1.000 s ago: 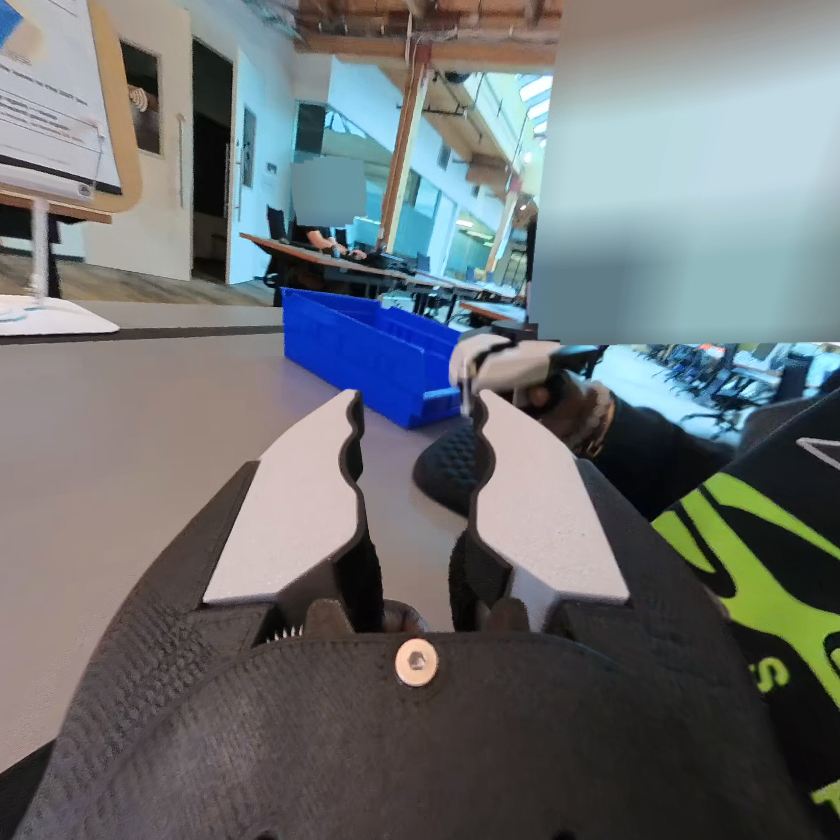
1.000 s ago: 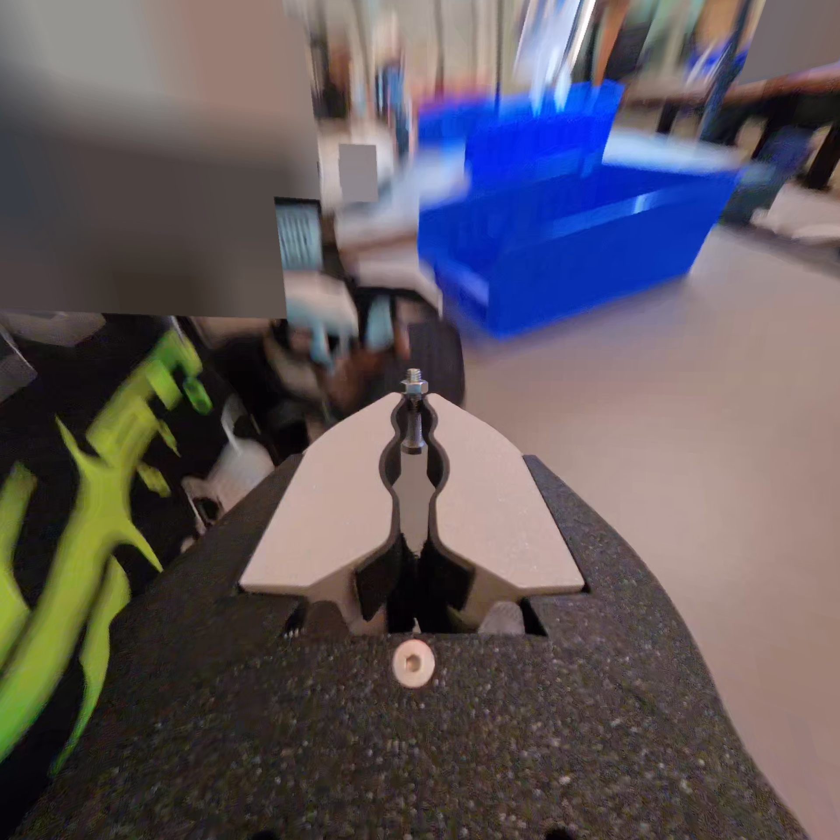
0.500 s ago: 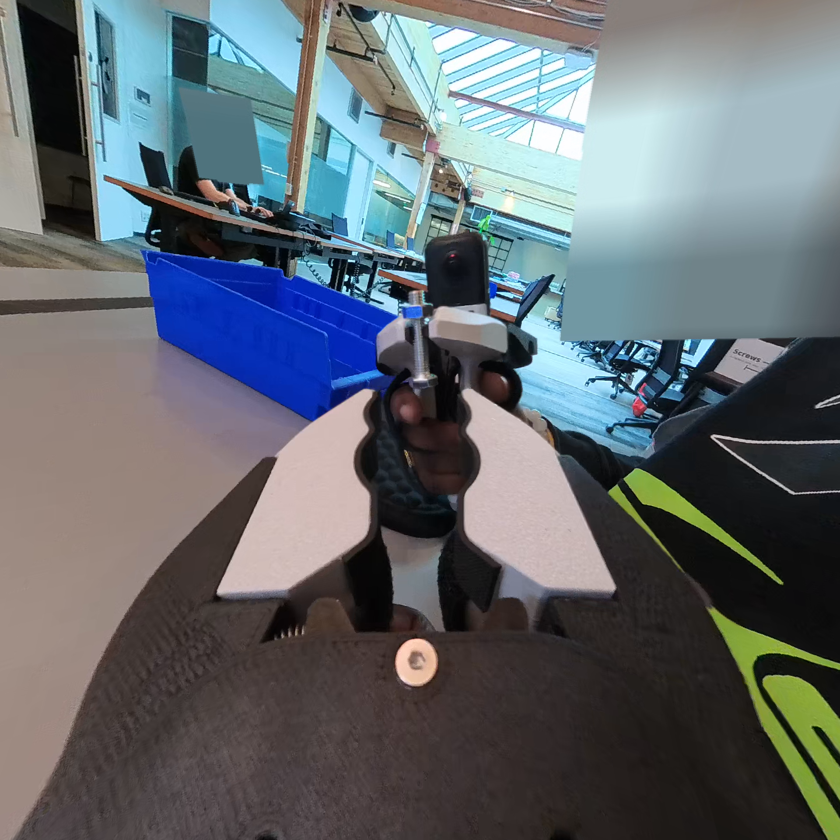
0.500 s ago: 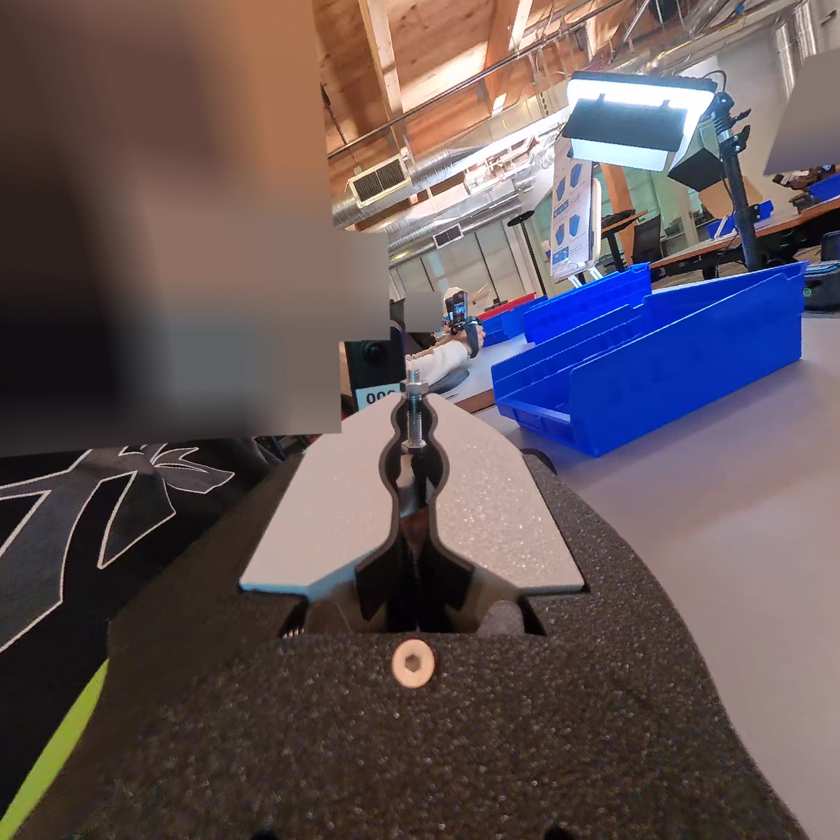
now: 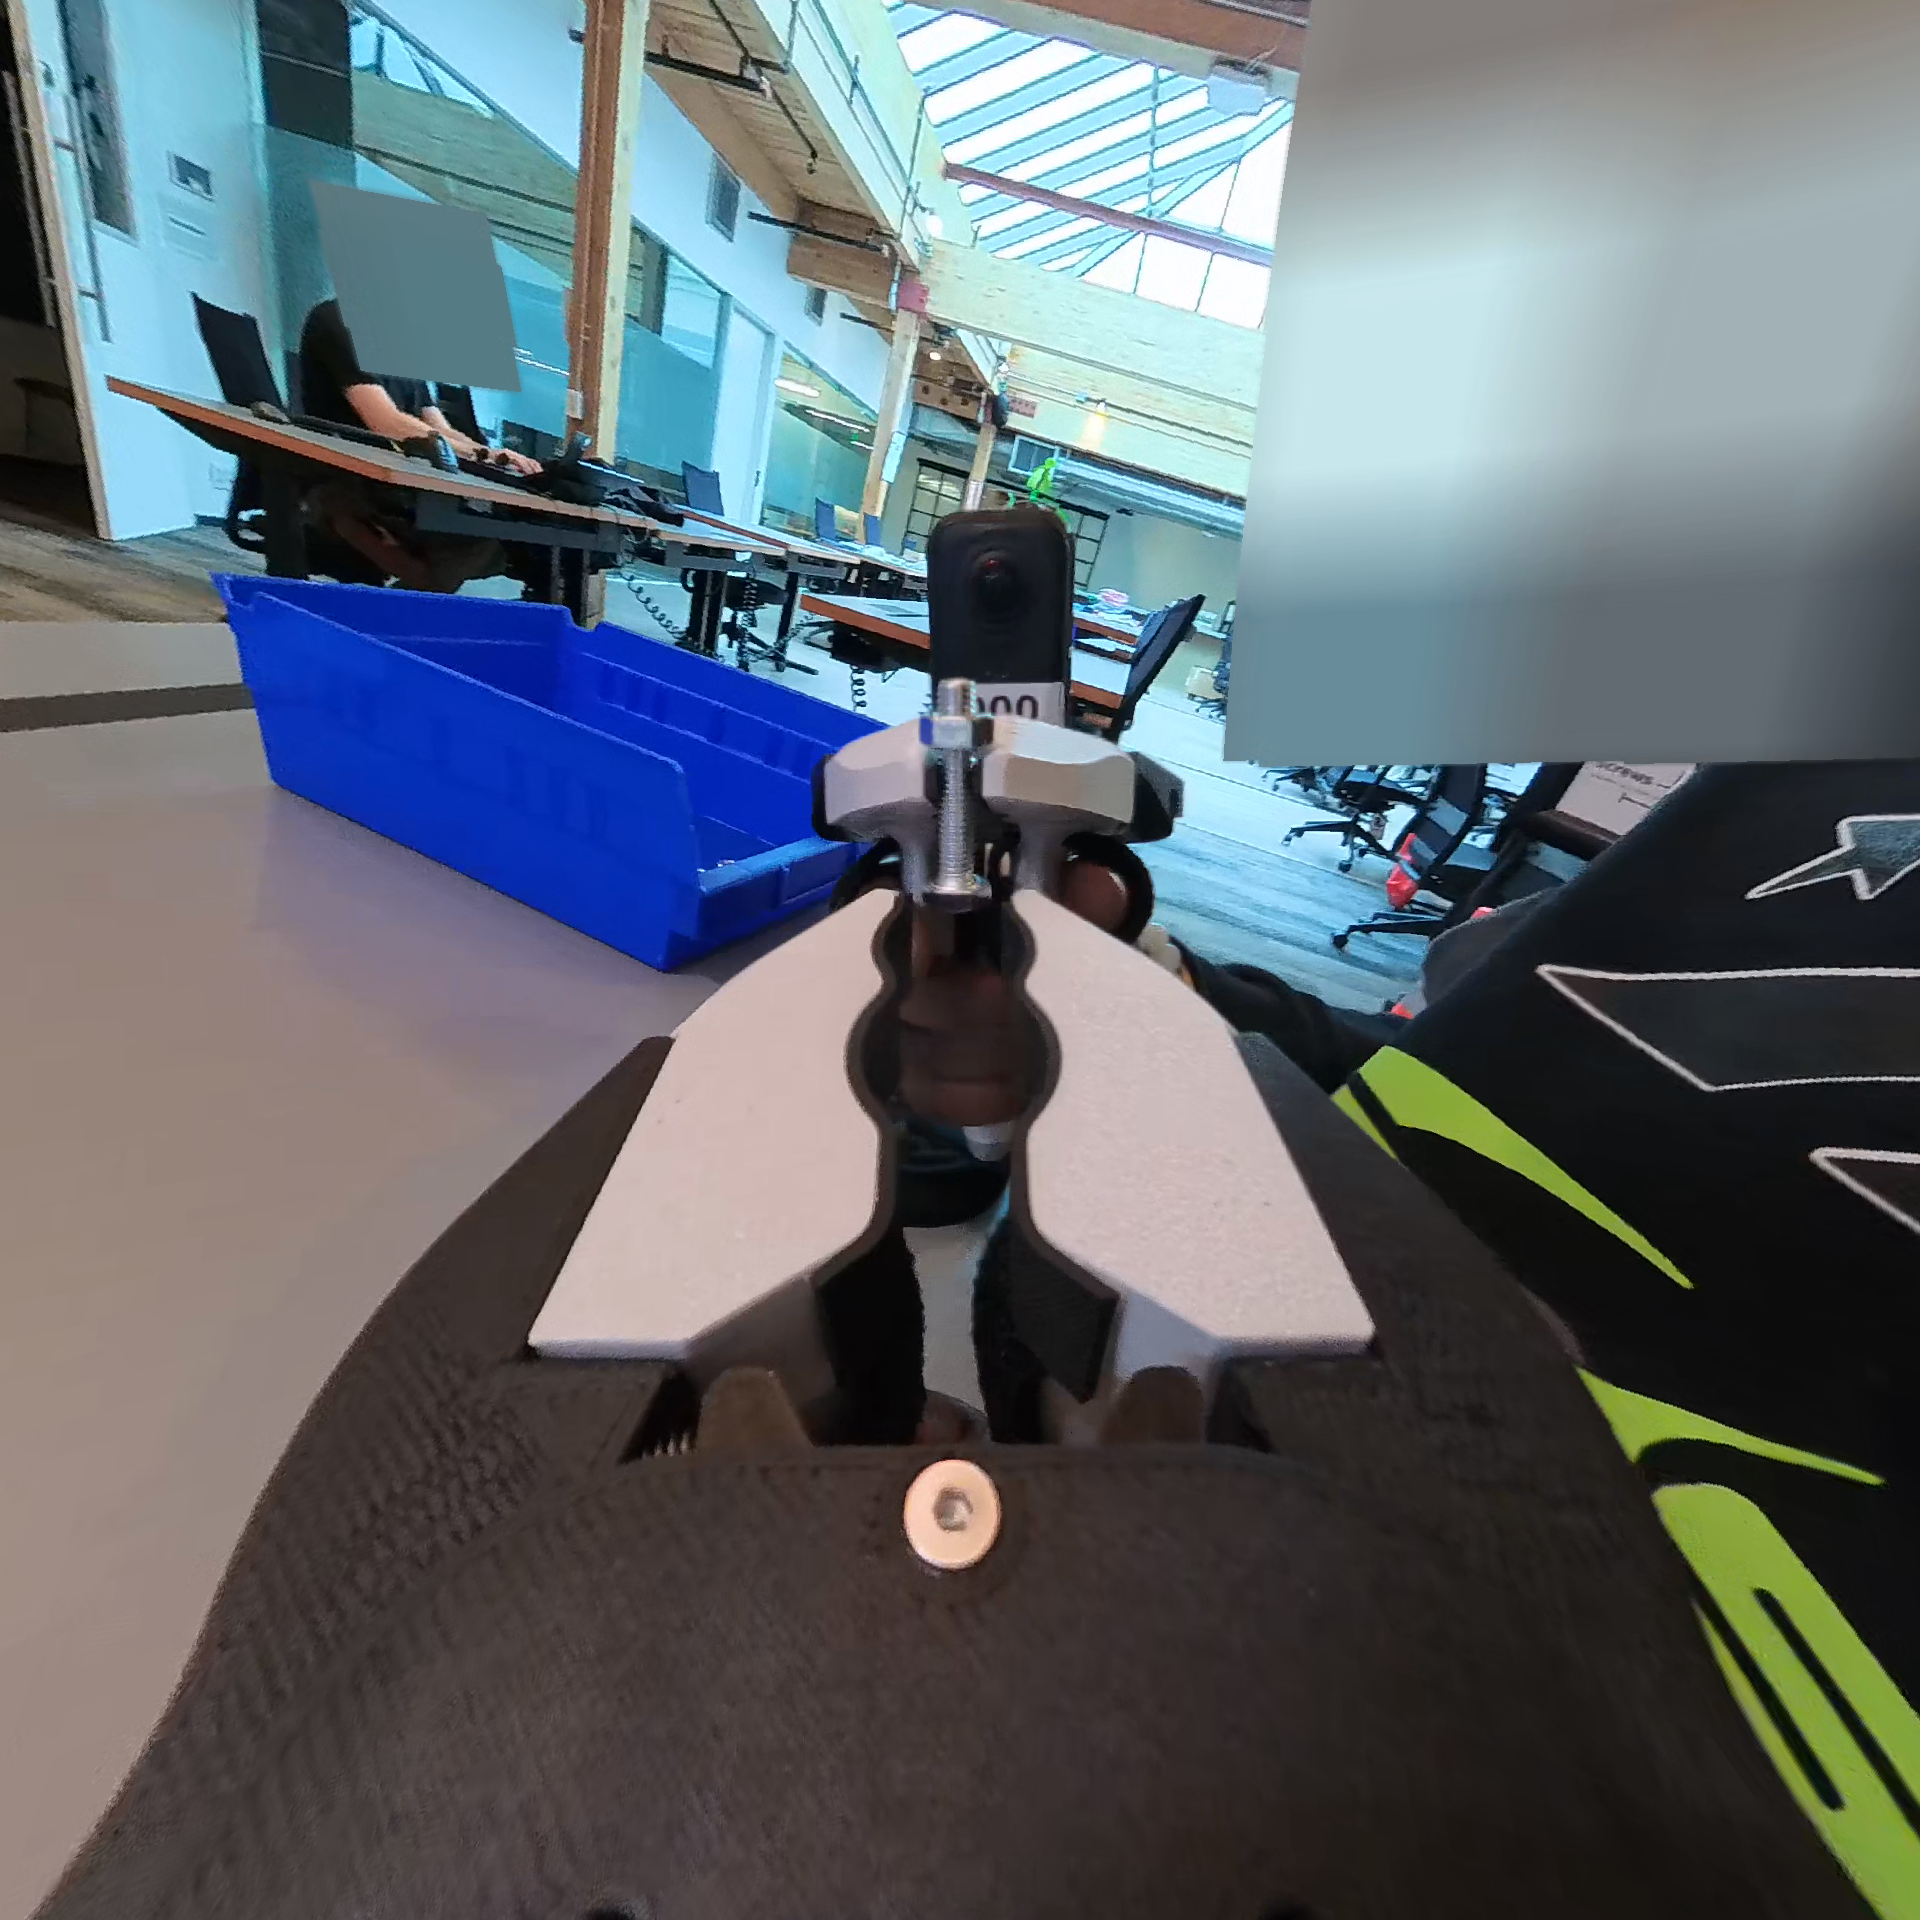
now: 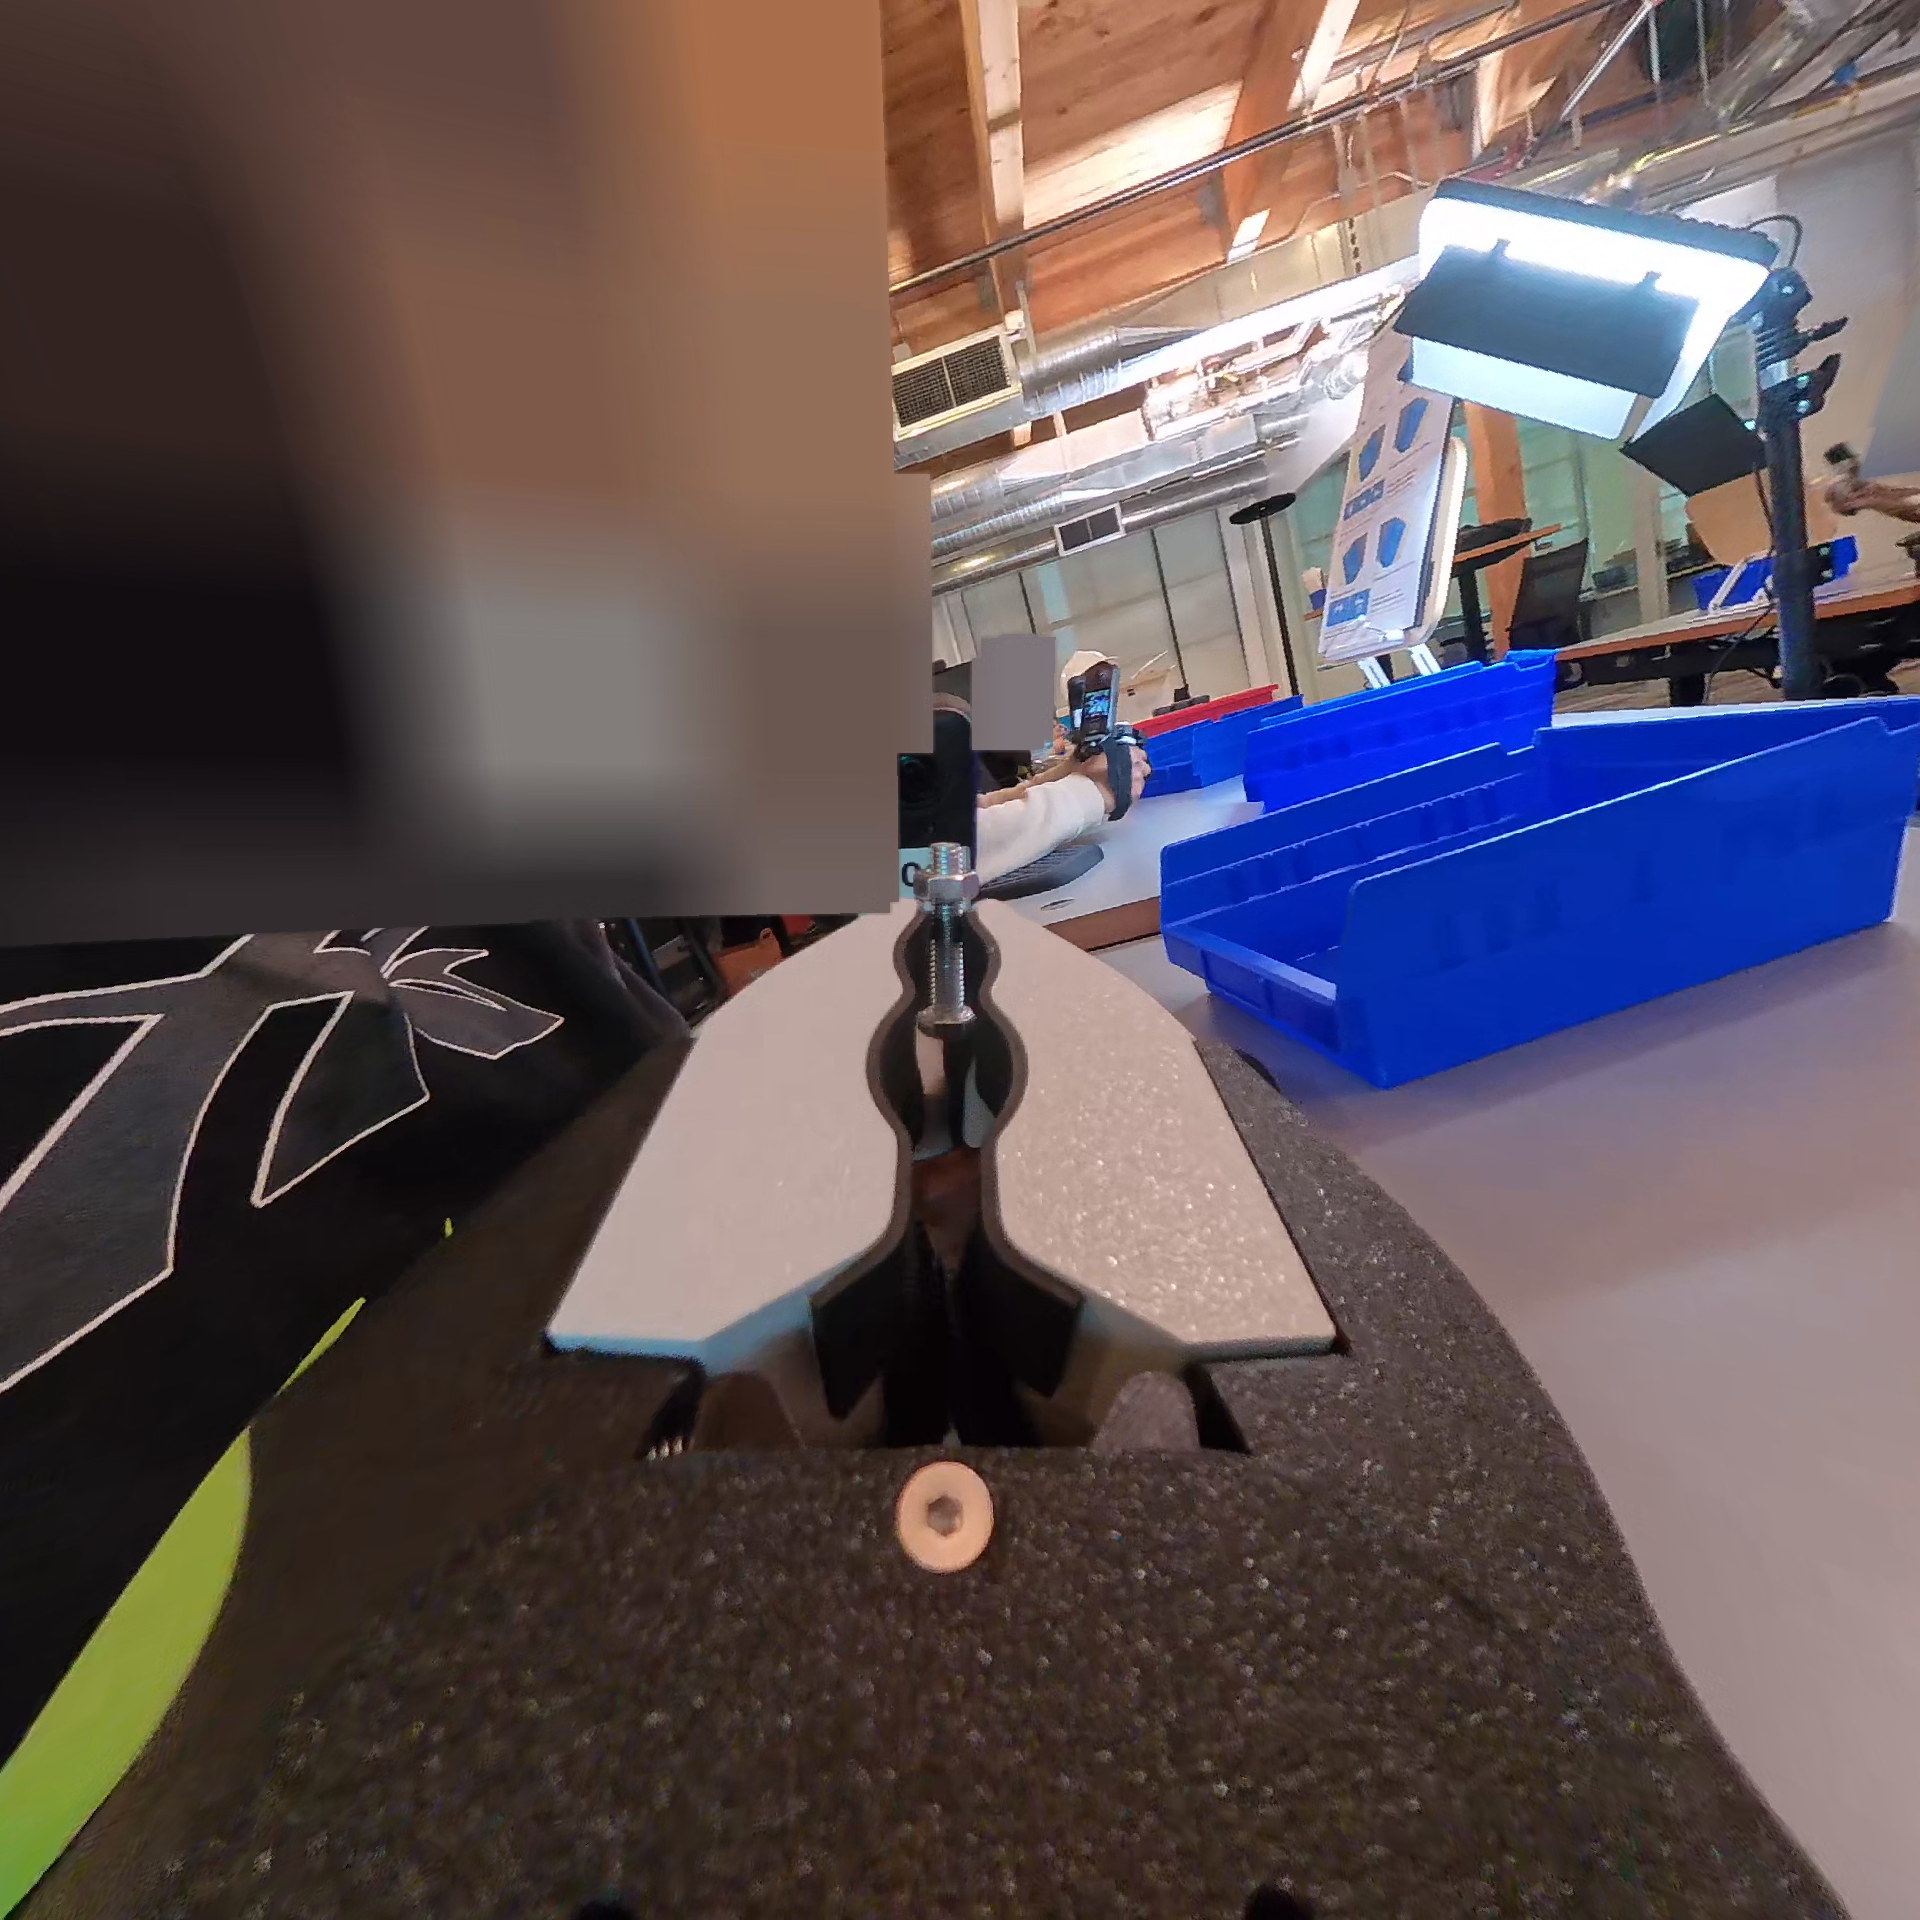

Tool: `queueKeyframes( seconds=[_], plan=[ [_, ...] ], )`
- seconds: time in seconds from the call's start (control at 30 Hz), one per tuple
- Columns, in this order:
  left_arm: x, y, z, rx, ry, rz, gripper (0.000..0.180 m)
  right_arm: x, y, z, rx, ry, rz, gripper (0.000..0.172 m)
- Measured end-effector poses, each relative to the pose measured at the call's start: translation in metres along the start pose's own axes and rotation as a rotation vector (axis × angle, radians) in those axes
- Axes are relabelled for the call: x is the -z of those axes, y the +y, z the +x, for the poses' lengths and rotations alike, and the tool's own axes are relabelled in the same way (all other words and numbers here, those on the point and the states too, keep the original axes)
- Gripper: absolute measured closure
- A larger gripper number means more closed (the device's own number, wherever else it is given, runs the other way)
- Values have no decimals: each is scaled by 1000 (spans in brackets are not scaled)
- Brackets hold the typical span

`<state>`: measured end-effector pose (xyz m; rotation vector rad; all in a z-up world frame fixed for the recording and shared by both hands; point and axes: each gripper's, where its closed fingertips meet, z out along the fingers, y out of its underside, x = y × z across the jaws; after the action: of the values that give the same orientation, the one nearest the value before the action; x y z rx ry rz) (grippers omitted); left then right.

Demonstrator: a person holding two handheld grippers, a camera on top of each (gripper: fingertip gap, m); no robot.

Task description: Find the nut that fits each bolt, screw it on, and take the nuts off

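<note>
Silver bolt (image 6: 948,961) clamped upright between right fingers (image 6: 790,1122) | nut (image 6: 945,888) above tips | left fingers (image 5: 748,1143) apart, just below bolt head

Blue bins, grey table, silver hardware, black-and-lime clothing

The bolt (image 6: 947,961) and its nut (image 6: 947,886) are shiny silver; the gripper fingers (image 6: 774,1143) are pale grey over speckled black bodies. The bin (image 5: 499,769) is saturated blue on a plain grey table (image 5: 208,1091). The person's garment (image 5: 1714,1195) is black with lime-green streaks and thin white outlined shapes.
</note>
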<state>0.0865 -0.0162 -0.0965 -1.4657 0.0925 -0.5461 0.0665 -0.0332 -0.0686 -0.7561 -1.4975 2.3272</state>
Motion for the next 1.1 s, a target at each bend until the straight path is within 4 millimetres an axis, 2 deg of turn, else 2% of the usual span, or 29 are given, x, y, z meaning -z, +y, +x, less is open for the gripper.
queueKeyframes(
  seconds=[0.27,0.77,0.93,1.1],
  plan=[
    [0,1,-11,-149,-128,-39,165,-3,1,7,46,116,12,166],
    [1,3,-11,-212,-139,-48,171,-3,4,6,82,134,15,166],
    [2,9,-10,-237,-130,-67,171,-2,5,6,102,137,-16,151],
    [1,13,-8,-232,-110,-72,171,-6,10,5,158,145,-83,149]
  ],
)
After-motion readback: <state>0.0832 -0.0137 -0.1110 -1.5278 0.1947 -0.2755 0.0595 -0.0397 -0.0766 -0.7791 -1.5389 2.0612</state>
